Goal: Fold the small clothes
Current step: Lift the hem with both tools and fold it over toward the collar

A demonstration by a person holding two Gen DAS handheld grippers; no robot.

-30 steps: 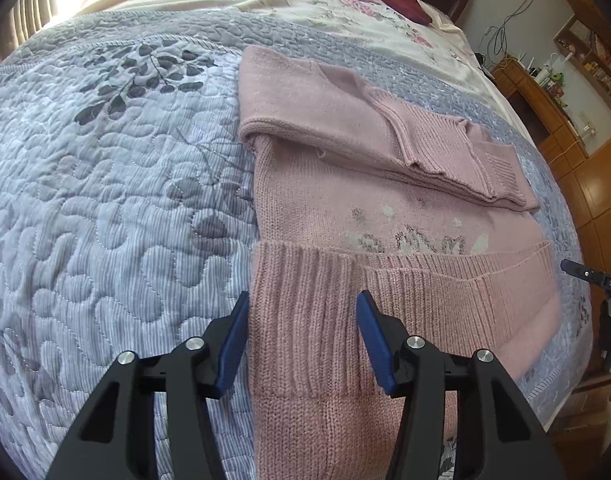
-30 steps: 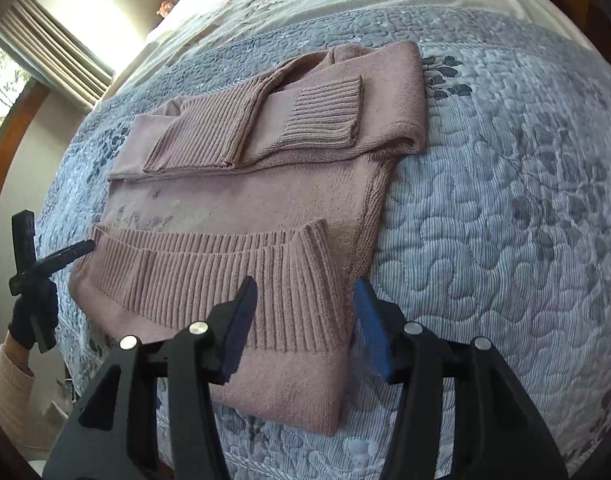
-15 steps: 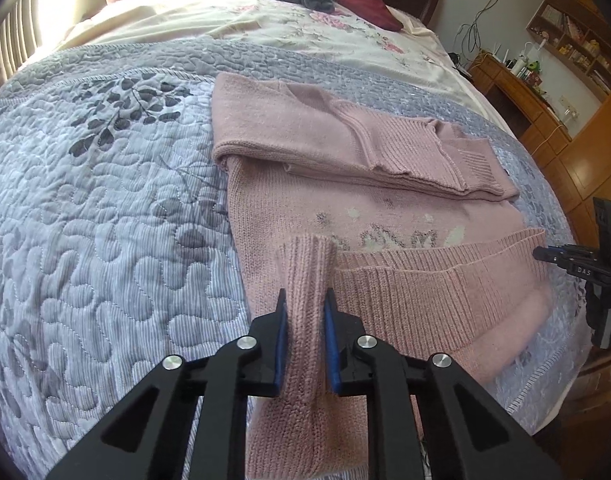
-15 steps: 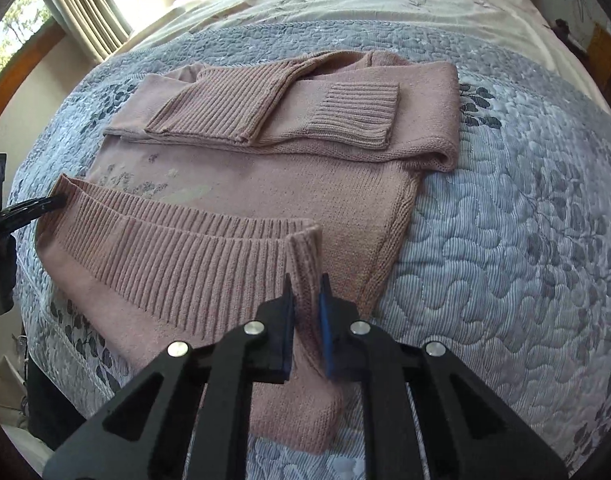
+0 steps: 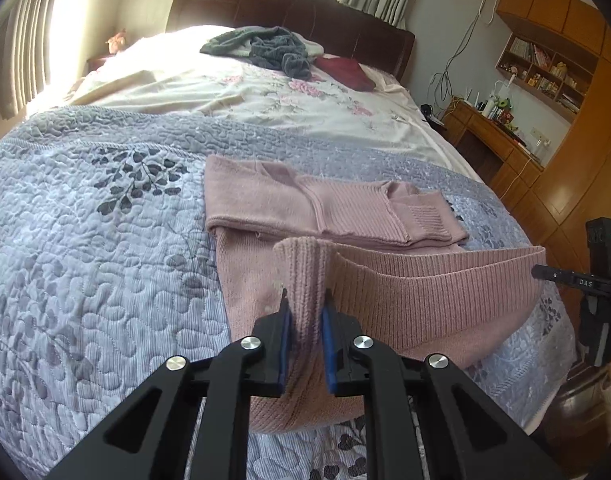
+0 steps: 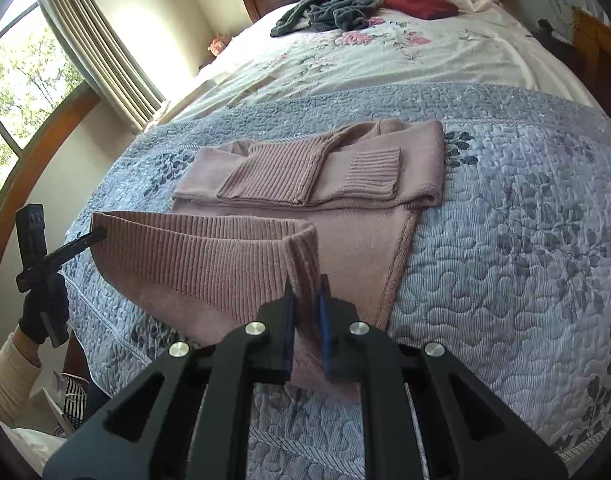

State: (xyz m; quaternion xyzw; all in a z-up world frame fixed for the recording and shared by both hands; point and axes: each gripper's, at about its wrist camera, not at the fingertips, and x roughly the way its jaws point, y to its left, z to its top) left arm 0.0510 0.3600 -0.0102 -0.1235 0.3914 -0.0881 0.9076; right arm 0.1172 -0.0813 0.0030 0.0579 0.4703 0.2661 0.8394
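Note:
A pink knitted sweater (image 5: 289,204) lies flat on the blue-grey quilt (image 5: 85,248), its sleeves folded across the chest (image 6: 305,168). Its ribbed hem (image 5: 433,280) is lifted off the bed and stretched between my two grippers. My left gripper (image 5: 305,297) is shut on the hem's left corner, which stands up between the blue pads. My right gripper (image 6: 306,285) is shut on the hem's right corner. In each wrist view the other gripper shows at the far end of the hem, the right one (image 5: 553,274) and the left one (image 6: 85,240), held by a gloved hand (image 6: 41,316).
A grey heap of clothes (image 5: 265,50) and a dark red garment (image 5: 345,72) lie near the dark headboard (image 5: 289,8). A wooden desk (image 5: 489,140) and shelves (image 5: 541,68) stand right of the bed. A window with curtains (image 6: 85,48) is on the left side, bags (image 6: 65,400) on the floor.
Both grippers went from open to shut on the hem's corners, then rose, lifting the ribbed hem off the quilt and toward the folded sleeves.

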